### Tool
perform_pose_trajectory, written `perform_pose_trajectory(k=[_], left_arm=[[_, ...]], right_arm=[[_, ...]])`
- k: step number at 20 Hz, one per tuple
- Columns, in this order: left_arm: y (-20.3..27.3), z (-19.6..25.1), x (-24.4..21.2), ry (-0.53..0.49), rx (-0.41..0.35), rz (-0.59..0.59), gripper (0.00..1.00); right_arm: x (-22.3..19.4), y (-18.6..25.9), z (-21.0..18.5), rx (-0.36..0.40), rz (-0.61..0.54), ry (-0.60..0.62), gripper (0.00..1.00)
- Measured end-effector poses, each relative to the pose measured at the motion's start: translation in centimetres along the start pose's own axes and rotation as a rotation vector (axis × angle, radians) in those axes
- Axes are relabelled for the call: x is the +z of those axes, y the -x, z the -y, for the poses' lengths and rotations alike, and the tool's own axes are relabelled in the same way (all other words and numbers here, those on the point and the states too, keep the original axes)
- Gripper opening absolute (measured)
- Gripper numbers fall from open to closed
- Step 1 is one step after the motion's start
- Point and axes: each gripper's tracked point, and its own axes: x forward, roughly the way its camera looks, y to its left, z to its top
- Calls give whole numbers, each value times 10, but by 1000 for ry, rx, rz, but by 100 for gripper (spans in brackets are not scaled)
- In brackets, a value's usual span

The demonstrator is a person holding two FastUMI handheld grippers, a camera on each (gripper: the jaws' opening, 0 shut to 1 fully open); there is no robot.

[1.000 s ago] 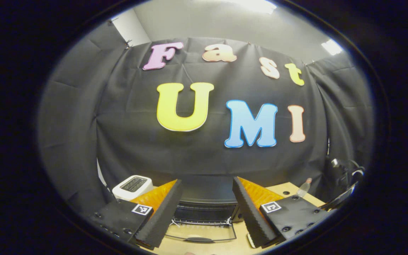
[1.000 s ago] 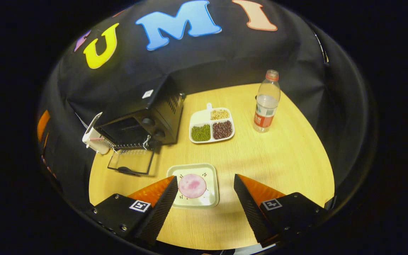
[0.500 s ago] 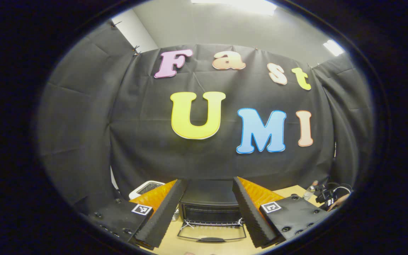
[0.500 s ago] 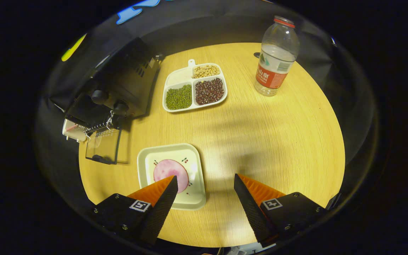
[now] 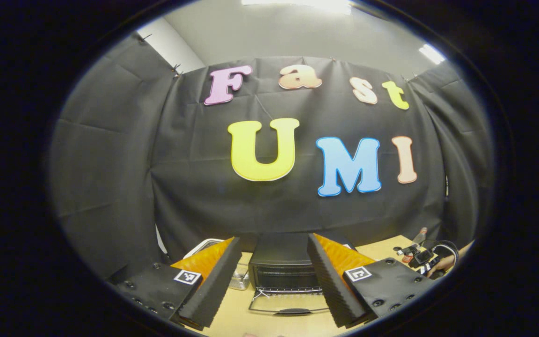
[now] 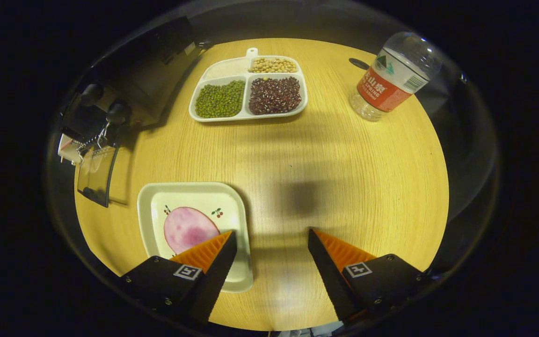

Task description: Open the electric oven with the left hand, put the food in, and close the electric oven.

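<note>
The black electric oven [image 5: 282, 269] stands ahead of my left gripper [image 5: 273, 238], its glass door [image 5: 289, 306] folded down flat on the table. The left gripper is open, held back from the oven with nothing between its fingers. In the right gripper view the oven [image 6: 124, 89] is at the upper left with its door [image 6: 94, 174] down. A round pink piece of food [image 6: 187, 229] lies on a cream square plate [image 6: 194, 196] near the table's front. My right gripper [image 6: 272, 233] hangs open above the table, just right of the plate; its left finger overlaps the plate's corner.
A divided white tray [image 6: 248, 89] of green, dark red and pale beans sits behind the plate. A water bottle [image 6: 391, 79] stands at the back right. A white toaster [image 5: 202, 244] is left of the oven. The round wooden table [image 6: 335, 187] has bare wood at centre and right.
The right gripper has tipped down and come closer to the table, so the plate now sits at its left finger. The left gripper has drawn back a little from the oven.
</note>
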Motion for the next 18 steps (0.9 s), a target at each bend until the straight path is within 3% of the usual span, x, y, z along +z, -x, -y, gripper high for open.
perform_pose_trajectory(k=[4, 5, 6, 7, 8, 10, 11, 14, 16, 17, 18], left_arm=[[-1, -3, -8, 22, 10, -15, 100], [-2, -2, -8, 27, 8, -17, 100], [-3, 0, -9, 31, 6, -20, 100], [-3, 3, -10, 35, 2, -21, 100], [-3, 5, -9, 36, -2, -20, 100], [-1, 9, -7, 35, -8, -19, 100], [0, 10, -7, 30, -10, -20, 100], [2, 12, -3, 15, -9, -17, 100], [6, 12, -1, 11, -5, -13, 96], [7, 13, 0, 10, -3, -11, 100], [8, 14, 1, 9, -1, -11, 92]], right_arm=[[0, 5, -7, 17, 6, -2, 85], [3, 9, -10, 30, 16, 1, 71], [4, 10, -14, 50, 26, -3, 67], [3, 8, -20, 73, 33, -29, 40], [3, 8, -20, 81, 39, -51, 27], [-9, -12, -20, 123, 25, -86, 10], [-3, 8, -19, 146, 38, -109, 4], [-8, 14, -14, 219, 39, -146, 1], [-16, 14, -21, 321, 15, -244, 1], [-19, 14, -22, 376, 8, -306, 1], [-20, 14, -26, 439, 6, -367, 1]])
